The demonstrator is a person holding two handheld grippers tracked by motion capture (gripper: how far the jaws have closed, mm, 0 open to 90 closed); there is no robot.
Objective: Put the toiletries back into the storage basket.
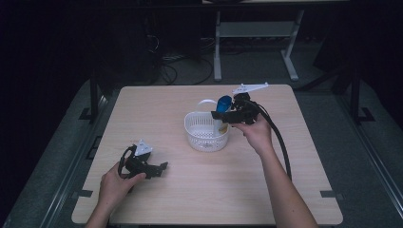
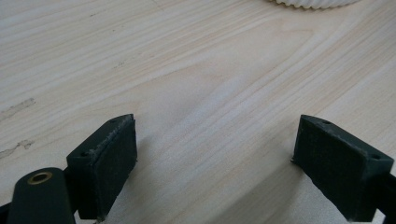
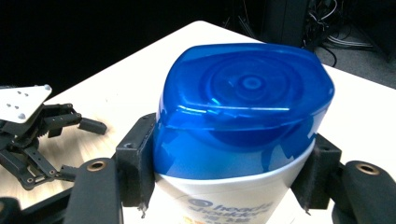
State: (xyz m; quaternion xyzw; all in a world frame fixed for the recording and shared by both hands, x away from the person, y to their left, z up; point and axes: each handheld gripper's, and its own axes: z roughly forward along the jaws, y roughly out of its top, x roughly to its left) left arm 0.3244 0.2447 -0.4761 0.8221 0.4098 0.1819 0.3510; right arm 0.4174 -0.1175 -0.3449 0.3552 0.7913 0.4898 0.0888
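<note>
At the table's (image 1: 285, 190) front-left corner area, the left gripper (image 1: 159, 168) lies low on the wood in the person's left hand (image 1: 114, 185), w/ its 2 jaws standing wide apart & nothing but bare tabletop between them; the left gripper view shows the pads (image 2: 112, 163) clear of everything, w/ the basket's ribbed rim just at the top edge. Near the table's middle sits the white basket (image 1: 205, 135), perforated walls, handle loop up at the back. Right over its rear-right edge is the shampoo bottle (image 1: 222, 111), white body w/ a blue cap (image 3: 243, 102), held w/ cap end up & its lower part down inside the basket. The right gripper (image 1: 227, 116) comes in from the right, in the right hand (image 1: 256, 133), w/ its 2 jaws clamped on the bottle just under the cap, 1 pad each side, pressing on the white body. The black cable trails back toward the person along the right forearm
</note>
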